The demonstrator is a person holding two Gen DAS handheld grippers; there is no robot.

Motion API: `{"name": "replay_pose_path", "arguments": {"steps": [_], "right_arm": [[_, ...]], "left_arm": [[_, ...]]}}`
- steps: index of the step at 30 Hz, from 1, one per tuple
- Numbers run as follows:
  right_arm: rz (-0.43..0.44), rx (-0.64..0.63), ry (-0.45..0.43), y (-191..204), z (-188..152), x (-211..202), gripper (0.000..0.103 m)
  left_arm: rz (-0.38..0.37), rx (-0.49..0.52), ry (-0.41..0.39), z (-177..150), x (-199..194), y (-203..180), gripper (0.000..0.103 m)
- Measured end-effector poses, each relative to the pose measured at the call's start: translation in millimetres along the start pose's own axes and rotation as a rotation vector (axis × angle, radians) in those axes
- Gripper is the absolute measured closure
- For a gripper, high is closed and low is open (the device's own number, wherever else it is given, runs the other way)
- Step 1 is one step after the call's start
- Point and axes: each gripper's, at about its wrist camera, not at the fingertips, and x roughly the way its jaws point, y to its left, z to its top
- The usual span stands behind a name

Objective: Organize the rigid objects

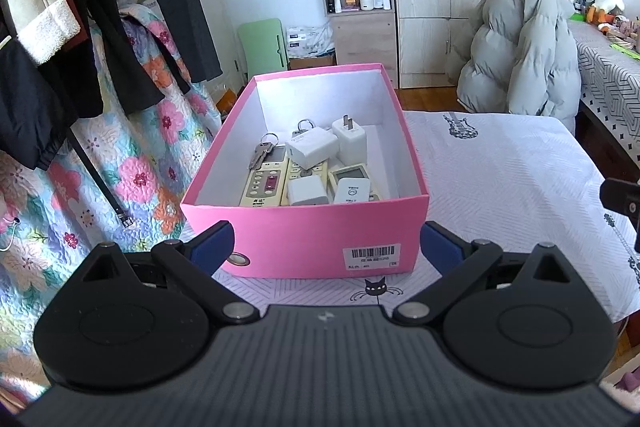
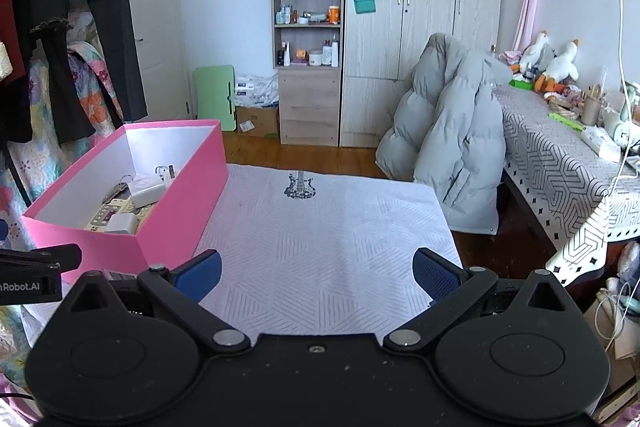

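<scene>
Blue-padded fingers (image 1: 212,241) of the left gripper (image 1: 326,245) stand spread wide with nothing between them, straddling the near end of the pink box (image 1: 280,243), whose barcode label faces the camera. That stance looks like a hand parked after a drop rather than one reaching for anything. The right gripper (image 2: 316,273) is likewise splayed and empty, hovering low over a bare stretch of the white tablecloth (image 2: 320,227), with the box off to its left.

Inside the box the rigid objects lie gathered on the floor toward the near end: remote controls (image 1: 266,183) side by side, a bunch of keys (image 1: 262,149) resting on one remote, and white chargers (image 1: 312,149) piled over them, one with its prongs up. Laying the long remotes flat along the box probably leaves room for the blocky pieces on top.

No loose item shows on the cloth in either view, so the sorting looks finished or nearly so.

Beyond the table a grey puffer jacket (image 2: 444,131) drapes over a chair.
</scene>
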Motion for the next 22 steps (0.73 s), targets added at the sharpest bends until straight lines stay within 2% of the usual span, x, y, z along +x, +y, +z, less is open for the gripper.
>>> {"name": "replay_pose_path", "arguments": {"steps": [22], "right_arm": [[-0.011,-0.002,0.0,2.9,1.2,0.9,0.0]], "left_arm": [[-0.015,-0.008,0.001,-2.1,1.7,3.0,0.002]]}}
